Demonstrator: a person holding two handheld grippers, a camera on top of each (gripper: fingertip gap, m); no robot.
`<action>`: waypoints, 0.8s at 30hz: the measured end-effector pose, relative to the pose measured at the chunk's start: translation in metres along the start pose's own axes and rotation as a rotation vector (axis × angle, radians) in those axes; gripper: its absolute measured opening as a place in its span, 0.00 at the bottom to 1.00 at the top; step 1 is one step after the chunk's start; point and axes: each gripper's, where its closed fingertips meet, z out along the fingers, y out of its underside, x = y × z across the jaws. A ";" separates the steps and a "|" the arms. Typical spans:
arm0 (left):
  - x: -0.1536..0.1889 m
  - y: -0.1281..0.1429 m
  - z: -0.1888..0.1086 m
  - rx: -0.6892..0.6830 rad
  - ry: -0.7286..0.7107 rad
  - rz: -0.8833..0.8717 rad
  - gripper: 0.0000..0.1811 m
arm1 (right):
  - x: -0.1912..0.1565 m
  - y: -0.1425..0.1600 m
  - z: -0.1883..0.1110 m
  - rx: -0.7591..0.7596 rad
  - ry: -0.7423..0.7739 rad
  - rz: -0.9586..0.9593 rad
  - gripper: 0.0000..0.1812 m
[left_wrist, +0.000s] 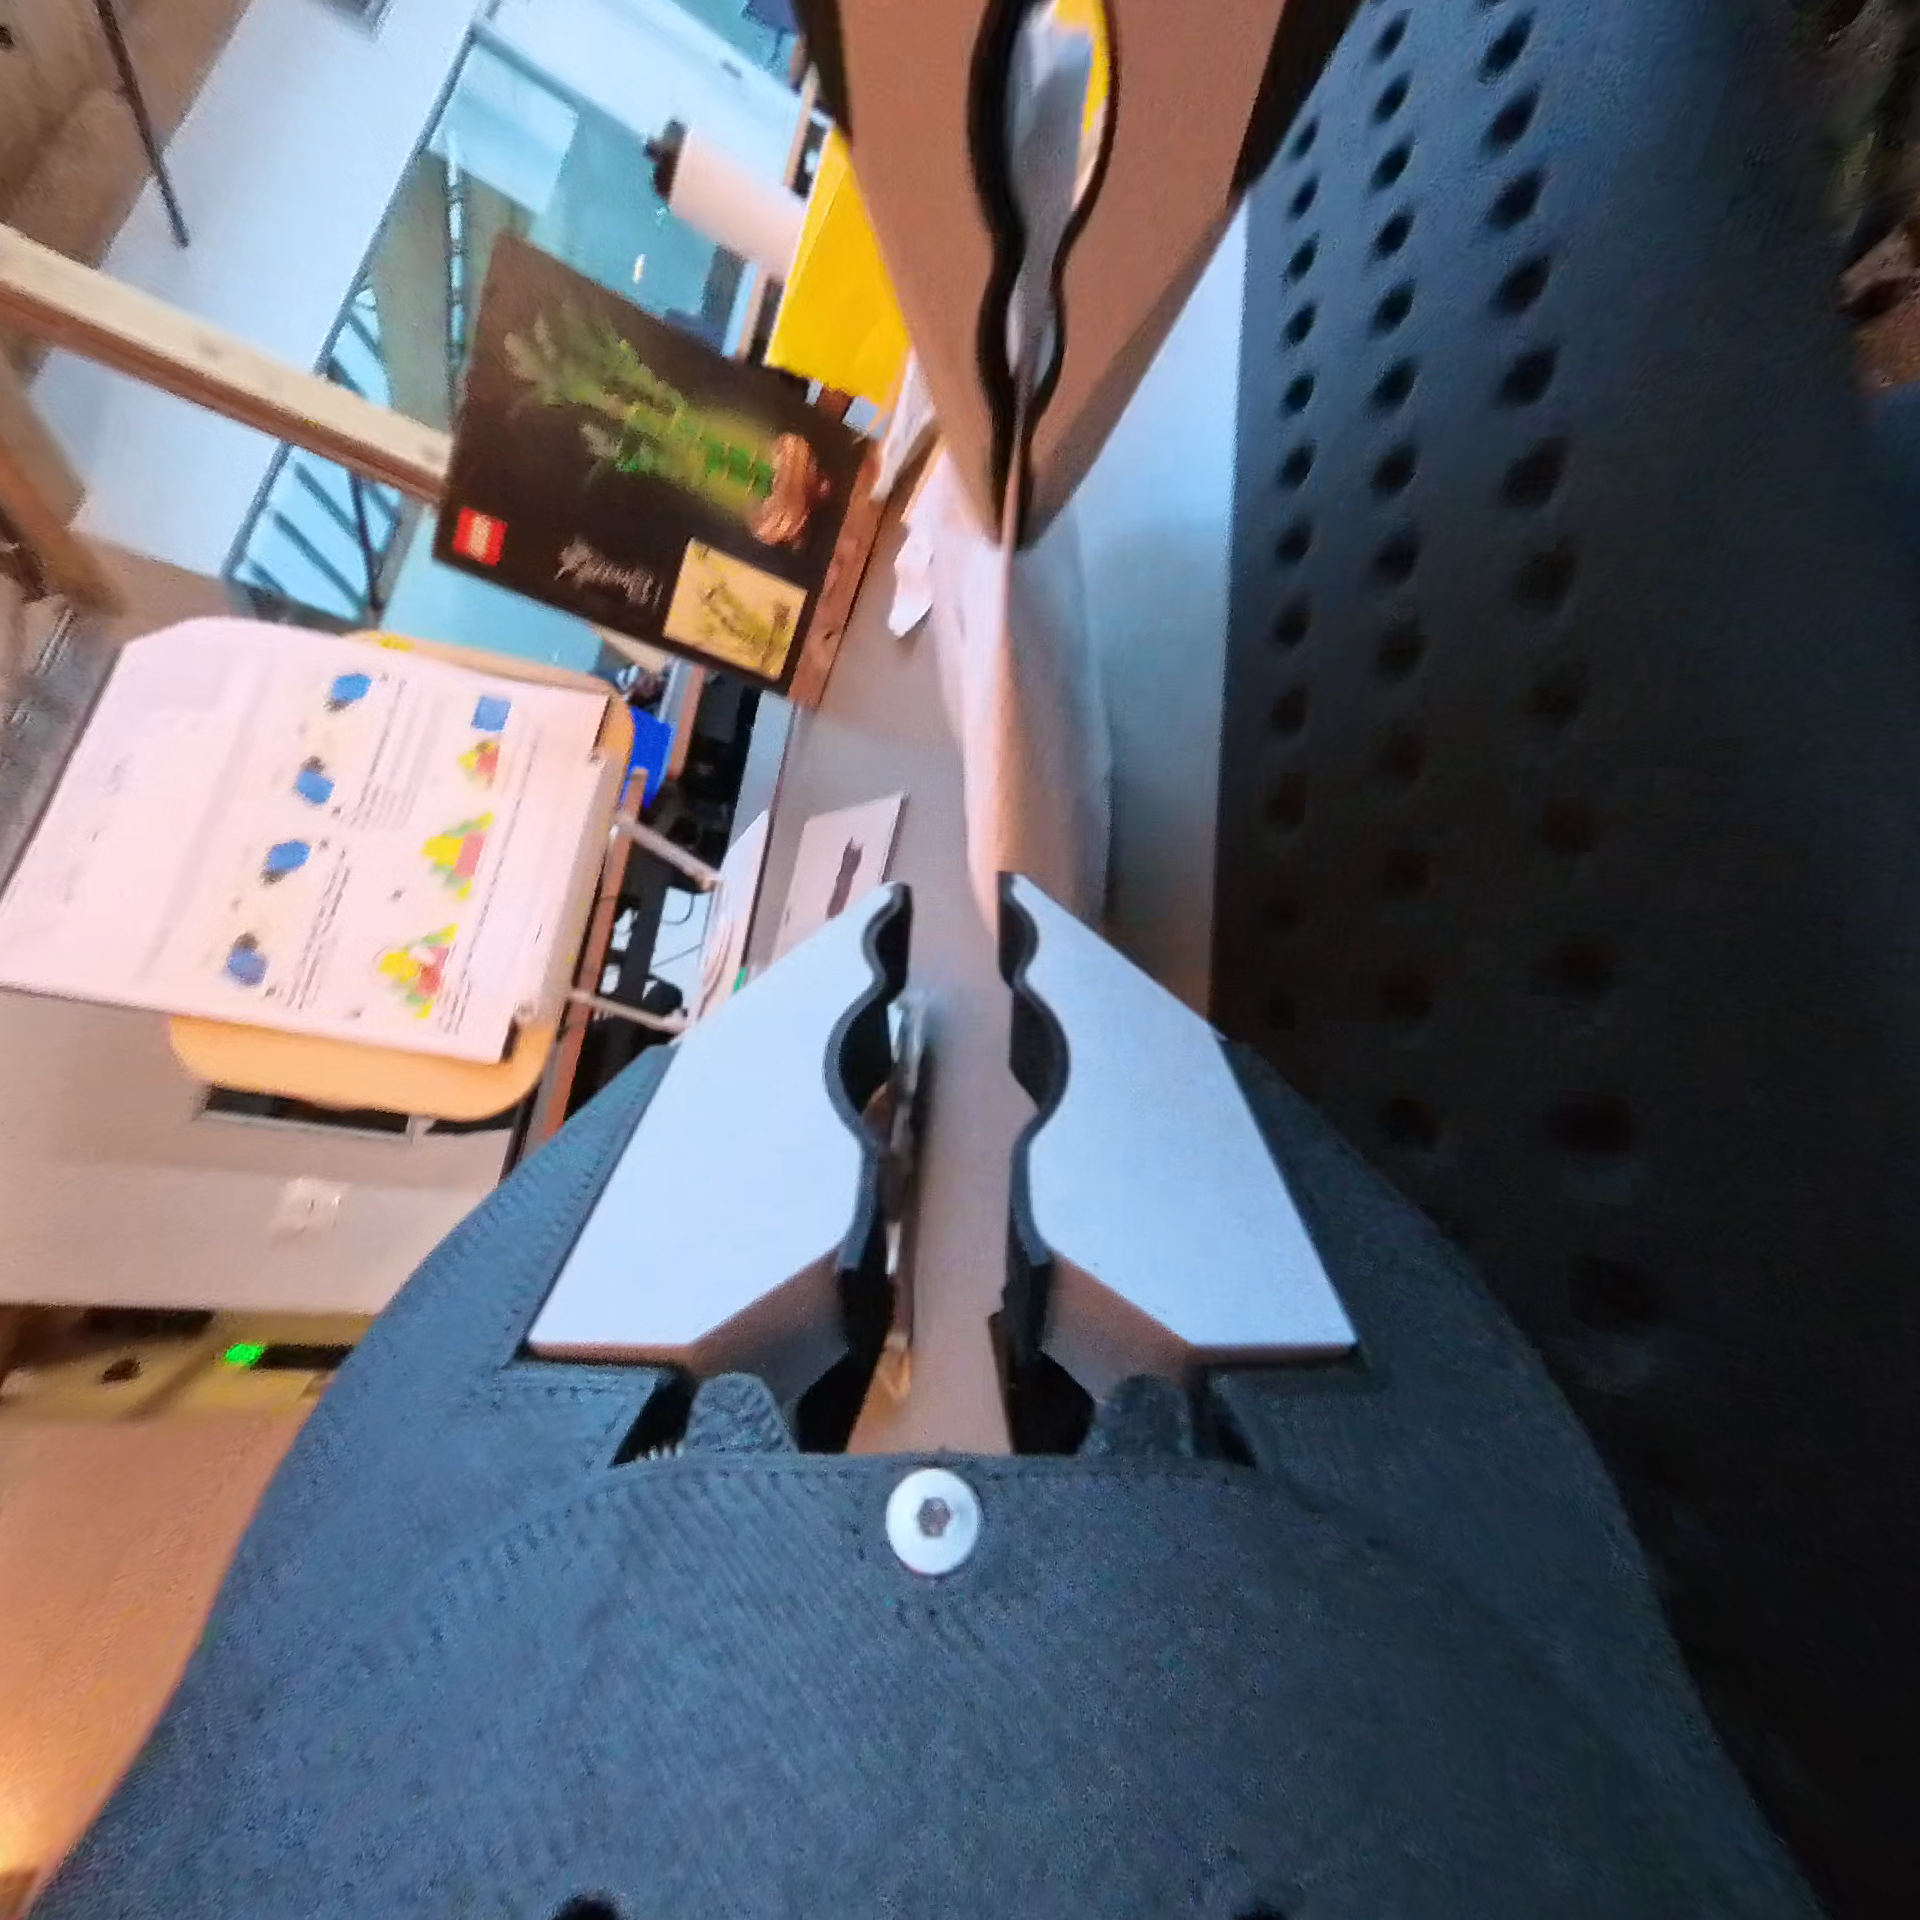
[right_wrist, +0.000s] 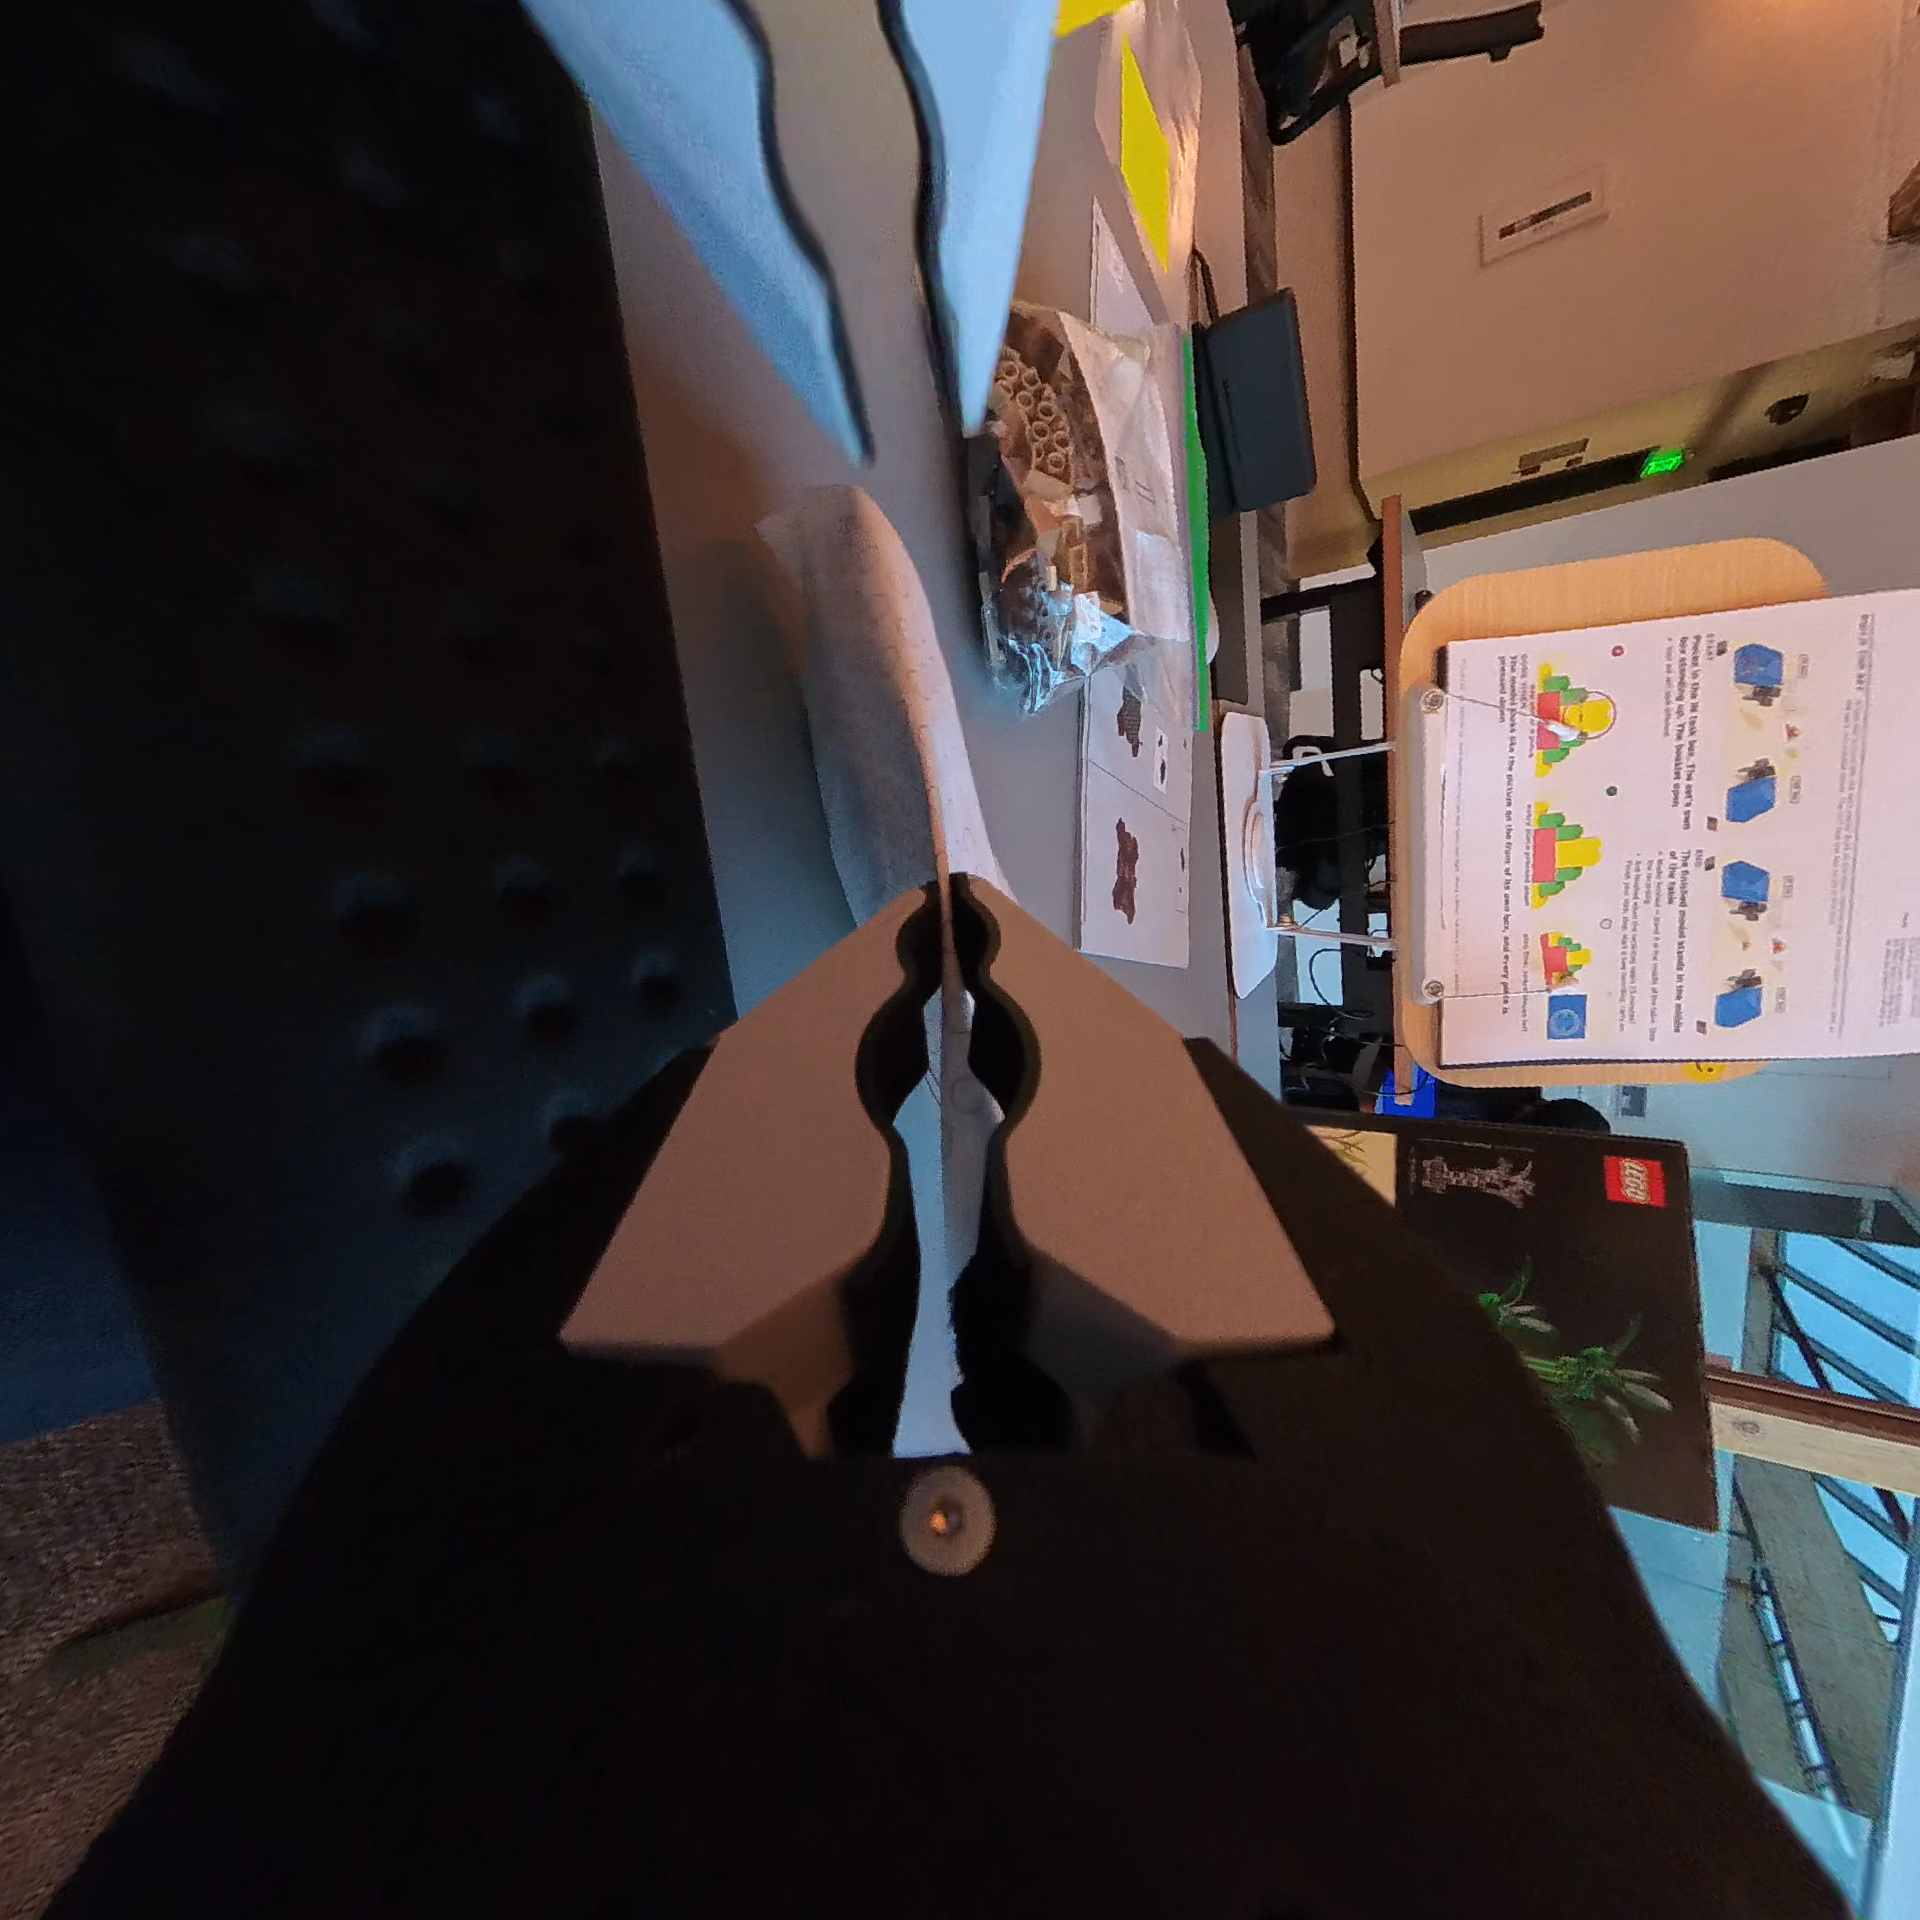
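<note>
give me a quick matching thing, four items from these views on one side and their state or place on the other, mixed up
1 left gripper
2 right gripper
3 clear bag of brown pieces
4 printed sheet

a on the wooden board
b open, fingers apart
c lying on the grey table
d shut on a thin pale sheet

Pairs: 1-b, 2-d, 3-c, 4-a
</note>
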 end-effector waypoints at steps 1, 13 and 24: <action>0.003 -0.009 0.006 0.005 0.014 0.015 0.12 | 0.000 -0.001 0.000 0.000 0.000 -0.009 0.00; 0.020 -0.020 0.048 -0.040 0.069 0.134 0.00 | -0.011 0.000 0.003 -0.019 -0.020 -0.114 0.00; 0.020 -0.010 0.042 -0.069 0.063 0.138 0.00 | -0.008 -0.007 0.011 -0.022 0.013 -0.091 0.06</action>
